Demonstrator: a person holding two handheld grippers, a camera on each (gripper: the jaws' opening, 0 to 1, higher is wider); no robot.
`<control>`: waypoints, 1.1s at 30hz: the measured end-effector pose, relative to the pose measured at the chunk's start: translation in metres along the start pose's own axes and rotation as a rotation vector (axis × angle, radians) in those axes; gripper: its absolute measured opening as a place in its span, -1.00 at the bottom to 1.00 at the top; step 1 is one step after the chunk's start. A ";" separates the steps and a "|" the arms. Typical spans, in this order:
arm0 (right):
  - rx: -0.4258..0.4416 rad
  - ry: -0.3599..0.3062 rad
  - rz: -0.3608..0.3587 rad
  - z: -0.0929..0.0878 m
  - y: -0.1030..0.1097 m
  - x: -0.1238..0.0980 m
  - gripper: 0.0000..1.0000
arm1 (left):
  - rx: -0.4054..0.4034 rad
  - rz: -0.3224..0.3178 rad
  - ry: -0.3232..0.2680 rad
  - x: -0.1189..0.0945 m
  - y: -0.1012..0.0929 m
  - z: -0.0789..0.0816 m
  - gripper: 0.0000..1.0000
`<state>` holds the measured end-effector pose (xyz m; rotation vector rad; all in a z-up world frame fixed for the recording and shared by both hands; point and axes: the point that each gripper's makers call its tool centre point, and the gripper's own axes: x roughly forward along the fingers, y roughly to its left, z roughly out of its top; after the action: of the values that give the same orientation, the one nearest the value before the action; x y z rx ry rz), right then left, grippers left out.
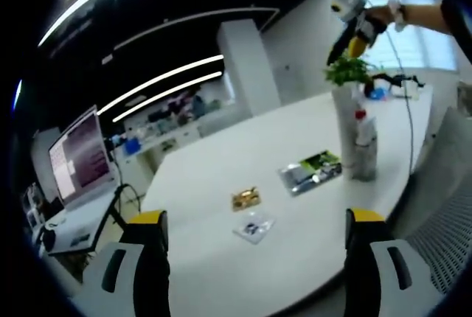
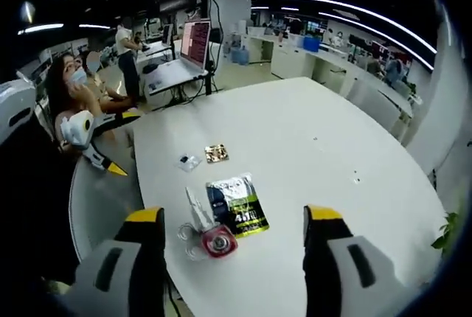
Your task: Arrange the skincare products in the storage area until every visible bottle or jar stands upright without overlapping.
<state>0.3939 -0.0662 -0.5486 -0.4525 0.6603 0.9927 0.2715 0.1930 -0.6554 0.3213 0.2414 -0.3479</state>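
A broad white tabletop [image 2: 310, 147] carries a few small things and has plenty of bare surface all around them. In the right gripper view, the right gripper [image 2: 232, 258] hangs over the near edge with its fingers [image 2: 144, 258] spread wide and nothing between them. Just beyond them a clear bottle with a red cap [image 2: 214, 239] stands seen from above, touching or nearly touching a green-and-dark packet [image 2: 237, 205] lying flat. Farther on lie a small gold sachet [image 2: 216, 153] and a small clear sachet [image 2: 189, 161], close together but apart. Left of the tabletop edge, the left gripper [image 2: 88, 144] shows beside a seated person [image 2: 70, 88]. The left gripper view looks across the same tabletop from another side, its own fingers [image 1: 151, 258] also parted and empty. There the bottle [image 1: 363, 147] stands upright near the right-hand edge, beside a tall vase with green leaves [image 1: 346, 103]; the packet [image 1: 311, 171] lies just left of it, the two sachets nearer. A hand holds the right gripper [image 1: 352, 26] above the vase.
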 end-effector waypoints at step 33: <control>-0.038 0.344 0.142 -0.072 -0.036 0.162 -0.10 | -0.009 -0.007 0.002 0.002 0.001 -0.002 0.94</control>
<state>0.4657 -0.0289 -0.7101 -0.6244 0.9940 1.0730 0.2729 0.1942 -0.6577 0.3123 0.2458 -0.3530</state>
